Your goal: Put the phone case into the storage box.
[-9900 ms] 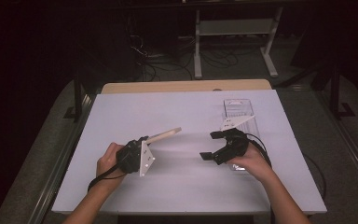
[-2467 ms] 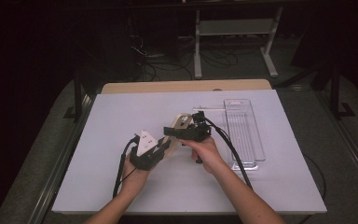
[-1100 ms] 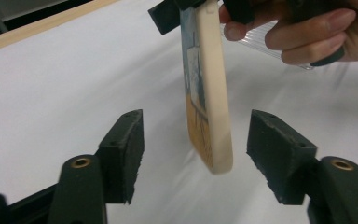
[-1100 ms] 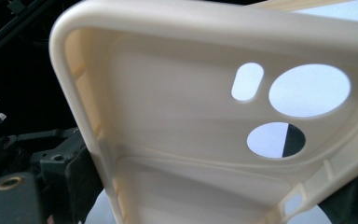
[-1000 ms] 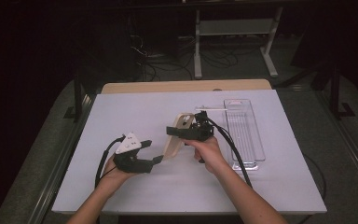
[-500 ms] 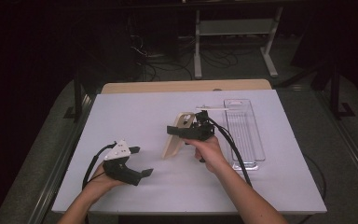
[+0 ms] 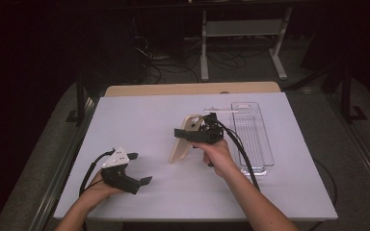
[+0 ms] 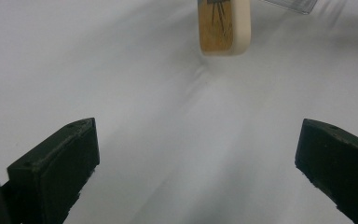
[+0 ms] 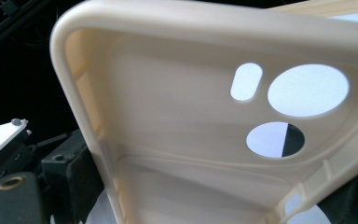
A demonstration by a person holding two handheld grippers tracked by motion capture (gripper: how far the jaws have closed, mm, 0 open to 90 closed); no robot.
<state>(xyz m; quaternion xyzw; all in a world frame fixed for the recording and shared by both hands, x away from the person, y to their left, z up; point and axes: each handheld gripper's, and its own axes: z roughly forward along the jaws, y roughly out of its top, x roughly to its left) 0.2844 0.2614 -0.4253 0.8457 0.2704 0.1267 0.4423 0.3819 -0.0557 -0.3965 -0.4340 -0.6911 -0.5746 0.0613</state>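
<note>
I am holding the phone case (image 7: 182, 142) in my right gripper (image 7: 191, 134), clamped near its top end, so that it is standing tilted on the white table (image 7: 139, 115) with its lower end touching the cloth, about mid-table and just left of the clear tray (image 7: 250, 130). In the right gripper view I am looking straight into the case's hollow inner side (image 9: 205, 140), camera cut-outs showing the table through them, so the grip is sitting at the camera end.

My left gripper (image 7: 138, 169) is resting low near the front-left of the table, well apart from the case. Its jaws have just been opening and are now standing wide with nothing between them; in the left gripper view I am seeing bare cloth between them and the case's lower end (image 8: 223, 28) farther ahead.

I judge this as the hand-over finished: the right hand now has sole charge of the case. Next, I reckon, I am carrying it to the tray. That calls for lifting the lower end clear of the cloth before swinging right, keeping the clamp firm on the thin rim, and levelling the case over the tray's narrow well before letting go.
</note>
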